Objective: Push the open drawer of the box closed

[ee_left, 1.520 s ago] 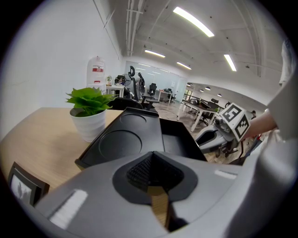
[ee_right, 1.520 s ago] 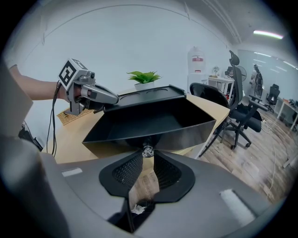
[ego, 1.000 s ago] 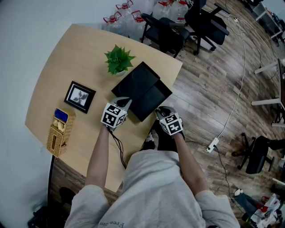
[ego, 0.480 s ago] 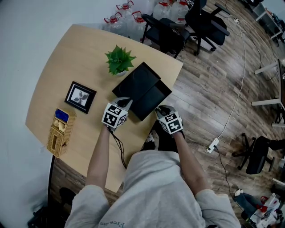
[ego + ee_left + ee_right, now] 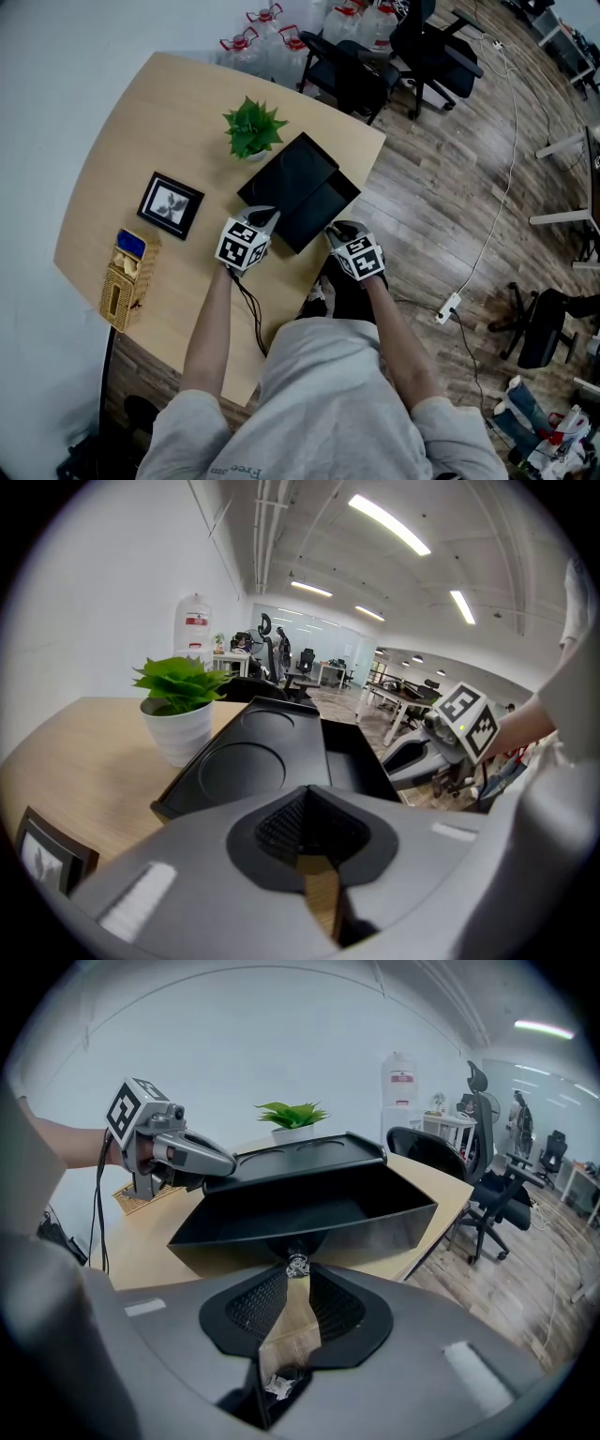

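The black box point(image 5: 291, 176) sits near the table's point(image 5: 141, 122) right edge, just in front of a potted plant point(image 5: 253, 128). Its drawer point(image 5: 309, 1211) stands pulled out toward the person, well short of closed, and its inside looks empty. The right gripper point(image 5: 335, 232) faces the drawer front squarely. Its jaws are drawn together with nothing between them, and the tips rest right at the small knob point(image 5: 297, 1265) in the middle of that front. That placement makes sense for a push, since closed jaws give a firm blunt end, and a centred contact should send the drawer straight in without skewing it. The left gripper point(image 5: 265, 217) is also closed and empty, and its tip lies against the near left corner of the box. It is probably there to brace the light box, which might otherwise slide across the smooth wood when the drawer is shoved. The push looks ready to start, or only just under way. The main risk is the tips slipping off the little knob.
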The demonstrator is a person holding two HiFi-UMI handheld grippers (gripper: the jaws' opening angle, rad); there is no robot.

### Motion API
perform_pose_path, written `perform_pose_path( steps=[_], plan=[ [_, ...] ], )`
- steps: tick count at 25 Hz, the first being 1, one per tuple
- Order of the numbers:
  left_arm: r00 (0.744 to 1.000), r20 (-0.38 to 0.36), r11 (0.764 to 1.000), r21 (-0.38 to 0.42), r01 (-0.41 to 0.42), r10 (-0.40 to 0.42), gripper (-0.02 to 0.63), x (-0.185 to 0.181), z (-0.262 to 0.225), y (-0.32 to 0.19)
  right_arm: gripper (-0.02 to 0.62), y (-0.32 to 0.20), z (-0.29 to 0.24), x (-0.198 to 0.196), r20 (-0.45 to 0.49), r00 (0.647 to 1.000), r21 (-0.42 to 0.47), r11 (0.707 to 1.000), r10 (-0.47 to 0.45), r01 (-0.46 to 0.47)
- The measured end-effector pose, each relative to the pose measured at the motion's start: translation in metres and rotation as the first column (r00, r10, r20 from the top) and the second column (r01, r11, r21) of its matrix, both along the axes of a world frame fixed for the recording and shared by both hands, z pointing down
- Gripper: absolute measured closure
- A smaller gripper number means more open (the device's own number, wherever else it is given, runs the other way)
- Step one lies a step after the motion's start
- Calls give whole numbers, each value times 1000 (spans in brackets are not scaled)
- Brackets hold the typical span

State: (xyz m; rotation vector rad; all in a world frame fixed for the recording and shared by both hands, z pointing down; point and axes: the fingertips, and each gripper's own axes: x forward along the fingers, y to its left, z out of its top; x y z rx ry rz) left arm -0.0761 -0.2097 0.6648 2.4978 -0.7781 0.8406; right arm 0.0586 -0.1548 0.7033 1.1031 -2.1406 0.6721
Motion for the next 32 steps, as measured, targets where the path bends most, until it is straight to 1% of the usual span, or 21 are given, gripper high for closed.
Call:
perform_pose_path(
  steps=[32],
  plan=[
    [1000,-17,1000,4,5,-5,554,0,-1,0,520,-19,2,-13,10,1000,-1,1000,-3,3]
  ],
)
